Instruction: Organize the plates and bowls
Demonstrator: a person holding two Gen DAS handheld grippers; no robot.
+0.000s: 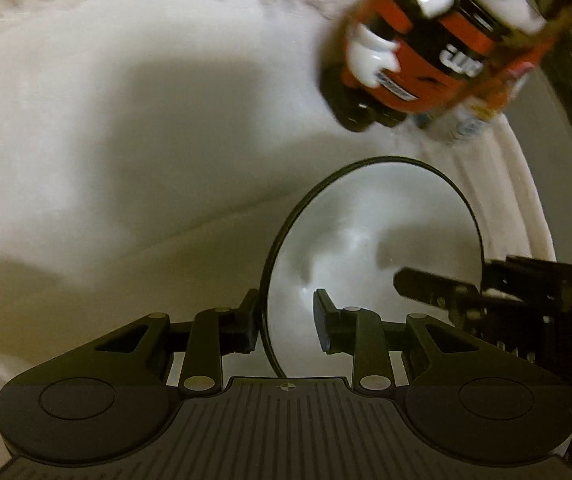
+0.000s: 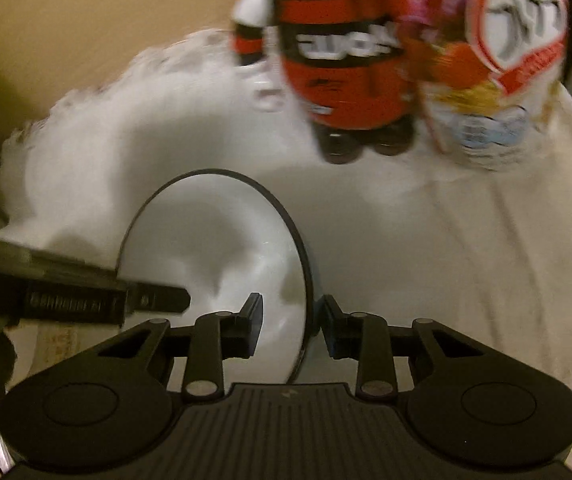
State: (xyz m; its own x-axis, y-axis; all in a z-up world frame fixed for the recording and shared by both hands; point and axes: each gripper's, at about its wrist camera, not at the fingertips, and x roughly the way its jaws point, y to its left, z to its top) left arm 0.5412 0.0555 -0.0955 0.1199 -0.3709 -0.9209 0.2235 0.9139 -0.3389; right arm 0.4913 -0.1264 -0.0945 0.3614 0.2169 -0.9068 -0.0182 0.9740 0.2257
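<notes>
From the left wrist view, my left gripper (image 1: pixel 286 322) straddles the near rim of a white bowl (image 1: pixel 369 240) with a thin dark edge: one finger outside the wall, the other inside the basin. The outer pad meets the rim, but a gap shows on the inside, so I can't tell from here whether the grip is firm. The right gripper (image 1: pixel 437 292) reaches in from the right with a finger over the bowl's far rim. Behind, on the white cloth (image 1: pixel 126 120), stands a dark bottle with a red label (image 1: pixel 417 52), blurred. In the right wrist view, my right gripper (image 2: pixel 291 326) has its jaws drawn in on the bowl (image 2: pixel 214 232) wall, one finger inside and one outside, and I read it as clamped on the rim. The left gripper (image 2: pixel 158 300) enters from the left over the opposite edge. I judge this to be a two-handed carry of the bowl toward wherever the dishes are gathered; the next move calls for keeping both hands level and moving together so the bowl does not twist free. The cloth (image 2: pixel 465 248) is creased and lies over a tan surface (image 2: pixel 66 40); the bottle (image 2: pixel 345 60) and a printed snack bag (image 2: pixel 505 60) crowd the back.
</notes>
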